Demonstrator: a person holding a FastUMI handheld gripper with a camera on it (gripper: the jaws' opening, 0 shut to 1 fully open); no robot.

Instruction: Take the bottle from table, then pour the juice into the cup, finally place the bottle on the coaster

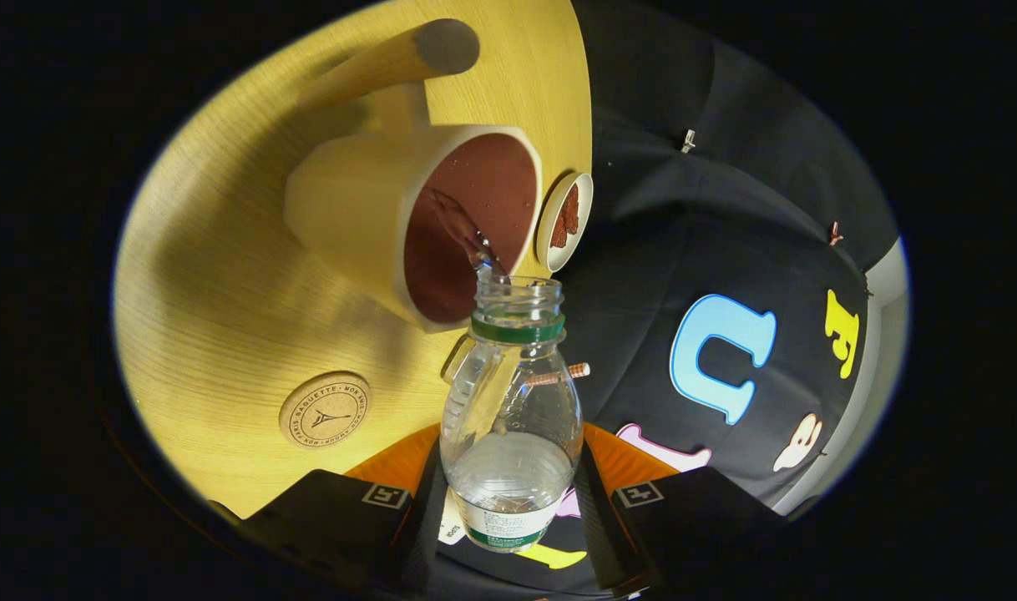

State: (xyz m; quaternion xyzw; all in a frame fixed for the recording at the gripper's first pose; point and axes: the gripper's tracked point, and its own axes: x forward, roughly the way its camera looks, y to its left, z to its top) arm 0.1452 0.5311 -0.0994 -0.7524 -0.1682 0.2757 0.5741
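Observation:
My gripper (pixel 508 492) is shut on a clear plastic bottle (pixel 513 409) with a green neck ring and no cap, one finger on each side of its body. The bottle is tipped forward, its open mouth over the rim of a cream cup (pixel 408 221) with a dark reddish-brown inside. A thin stream of clear liquid (pixel 467 238) runs from the mouth into the cup. A little liquid is left in the bottle. A round cork coaster (pixel 325 410) lies on the yellow wooden table (pixel 216 292), near the fingers and to the side of the cup.
A small white dish (pixel 564 221) with something reddish-brown in it sits just beyond the cup at the table's edge. A wooden cylinder (pixel 400 60) stands past the cup. Black cloth wall (pixel 726 250) lies beyond the table edge.

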